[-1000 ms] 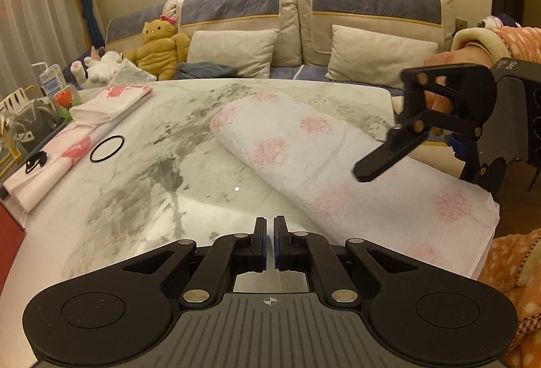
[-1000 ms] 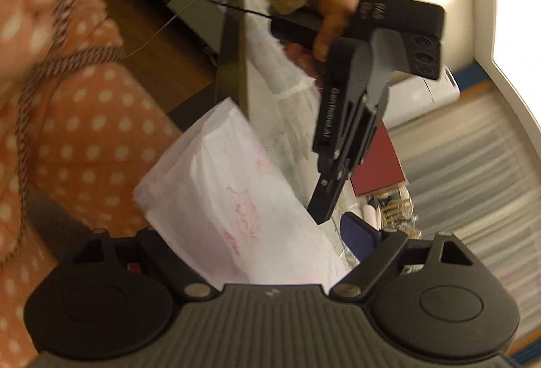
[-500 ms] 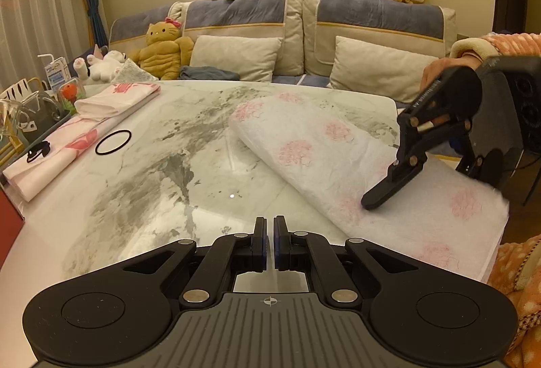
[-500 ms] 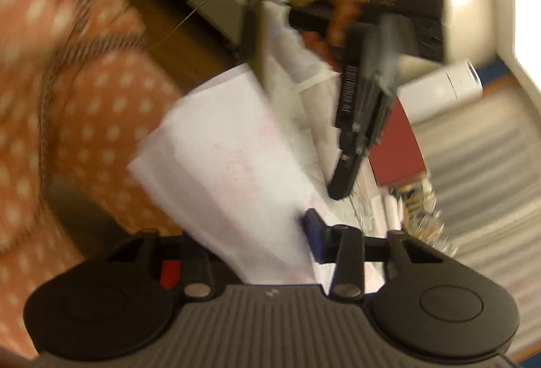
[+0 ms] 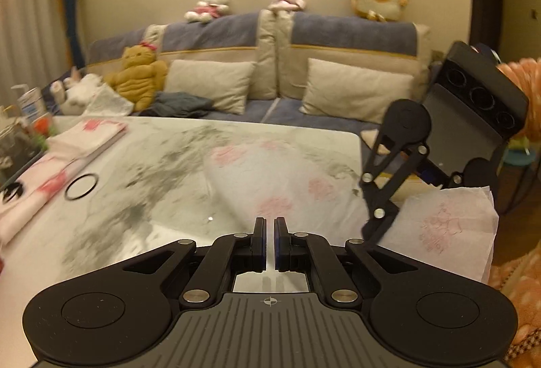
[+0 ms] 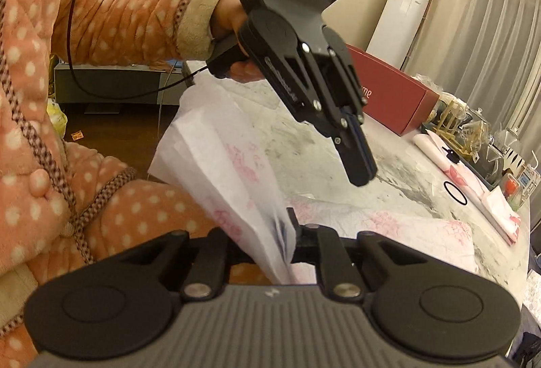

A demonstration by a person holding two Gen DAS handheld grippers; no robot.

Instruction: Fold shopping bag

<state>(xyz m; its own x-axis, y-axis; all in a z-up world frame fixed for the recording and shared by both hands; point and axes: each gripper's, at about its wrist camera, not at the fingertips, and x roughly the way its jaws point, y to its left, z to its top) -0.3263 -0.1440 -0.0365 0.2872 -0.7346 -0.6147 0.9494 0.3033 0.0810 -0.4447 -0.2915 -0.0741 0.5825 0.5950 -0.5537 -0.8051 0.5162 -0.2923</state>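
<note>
The white shopping bag [image 5: 270, 178] with pink flower prints lies flat across the marble table [image 5: 142, 171]. Its near right end [image 5: 446, 226] is lifted off the table edge. My right gripper [image 6: 290, 232] has this end [image 6: 230, 161] between its fingers. The jaws are closing and pinch the layers. In the left wrist view the right gripper [image 5: 375, 229] reaches down at the bag from the right. My left gripper [image 5: 269, 226] is shut with nothing in it. It hovers above the bag's near edge. The right wrist view shows the left gripper [image 6: 360, 165] pointing down over the table.
Folded pink-print bags [image 5: 84, 134] and a black ring [image 5: 81, 187] lie at the table's left. A red box [image 6: 392, 97] and a cluttered tray [image 6: 473, 138] stand along that side. A sofa [image 5: 338, 40] with pillows runs behind. The person's dotted orange sleeve [image 6: 101, 23] is near.
The right gripper rolled upright, shut on the bag's near end and raised it off the table edge. The left gripper stayed shut and rose slightly.
</note>
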